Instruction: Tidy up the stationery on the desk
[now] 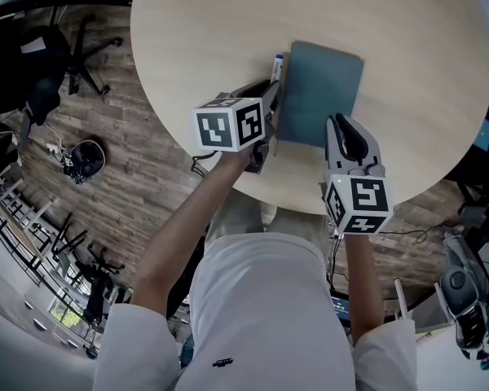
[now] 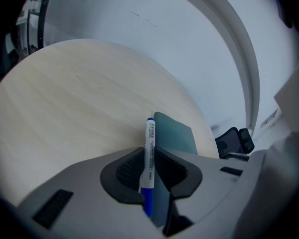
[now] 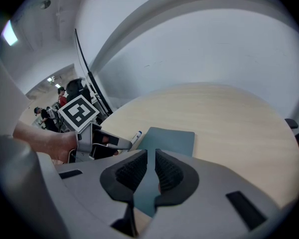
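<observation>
Marker pen (image 2: pixel 149 148), white barrel with blue at both ends, sits lengthwise in the gap of the left gripper (image 2: pixel 150 152). Its near blue end is sunk between the ribbed pads and its far end points out over the table (image 2: pixel 65 108). This gripper's jaws are closed on the marker pen. The teal notebook (image 2: pixel 175 136) lies directly against the pen's right side, and its near corner reaches into the same gap. Whether the pad bears on the notebook cannot be told.

Right gripper (image 3: pixel 150 158): jaws closed on the notebook's near edge, with the teal cover (image 3: pixel 167 141) filling the narrow slot between the pads.

From the head view, the notebook (image 1: pixel 319 92) is over the round wooden table (image 1: pixel 228 39), on the side nearest the person. The left gripper (image 1: pixel 271 92) is at its left long edge with the marker pen (image 1: pixel 276 63) alongside, and the right gripper (image 1: pixel 338 122) is at its near right corner.

Lettering: the pen barrel carries a strip of fine dark print along its length, too small to read. Each gripper's cube bears black-and-white coded squares.
</observation>
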The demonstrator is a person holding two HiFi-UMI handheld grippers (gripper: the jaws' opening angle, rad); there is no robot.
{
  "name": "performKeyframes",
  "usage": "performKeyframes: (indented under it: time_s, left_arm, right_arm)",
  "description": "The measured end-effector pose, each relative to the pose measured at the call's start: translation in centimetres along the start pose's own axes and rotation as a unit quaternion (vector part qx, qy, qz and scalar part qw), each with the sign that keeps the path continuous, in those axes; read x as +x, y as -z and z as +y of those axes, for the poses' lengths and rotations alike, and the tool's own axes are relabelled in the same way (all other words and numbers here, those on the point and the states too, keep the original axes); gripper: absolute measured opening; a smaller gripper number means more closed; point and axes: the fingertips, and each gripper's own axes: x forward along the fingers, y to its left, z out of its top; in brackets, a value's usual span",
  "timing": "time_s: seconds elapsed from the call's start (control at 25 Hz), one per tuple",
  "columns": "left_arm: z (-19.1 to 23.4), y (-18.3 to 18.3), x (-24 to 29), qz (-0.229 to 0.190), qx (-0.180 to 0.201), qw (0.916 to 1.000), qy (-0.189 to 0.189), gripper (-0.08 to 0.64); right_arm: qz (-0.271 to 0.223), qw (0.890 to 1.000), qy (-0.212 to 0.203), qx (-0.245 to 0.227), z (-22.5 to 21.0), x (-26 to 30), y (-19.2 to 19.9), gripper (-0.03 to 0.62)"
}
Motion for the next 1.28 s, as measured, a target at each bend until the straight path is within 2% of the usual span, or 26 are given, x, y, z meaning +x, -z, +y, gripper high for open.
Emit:
performKeyframes:
  time_s: [0.36,0.6,0.72,0.8,1.28]
  left_arm:
    - [0.1,1.9,0.4,-0.002,-0.024,0.9997,0.008,0.077]
    - [-0.2,1.7,0.4,0.002,-0.003,0.9997,0.025,0.078]
    - [-0.8,1.6,0.4,0.0,-0.007,0.999,0.045,0.134]
    - [-1.0,1.6,0.3,0.0,-0.013,0.9987,0.049,0.14]
    - [-0.9,1.7,-1.4,-0.012,0.003,0.9995,0.029,0.143]
  right_arm:
    - [0.003,1.0,-0.001,0.002,-0.1,-0.1,0.5,0.072]
    - [0.006,1.0,-0.002,0.003,-0.2,-0.3,0.7,0.072]
    - [0.006,1.0,-0.004,0.004,-0.1,-0.3,0.7,0.072]
    - [0.005,1.0,-0.004,0.005,0.0,-0.3,0.6,0.072]
    - [-0.003,1.0,0.005,0.006,0.5,-1.5,-0.1,0.072]
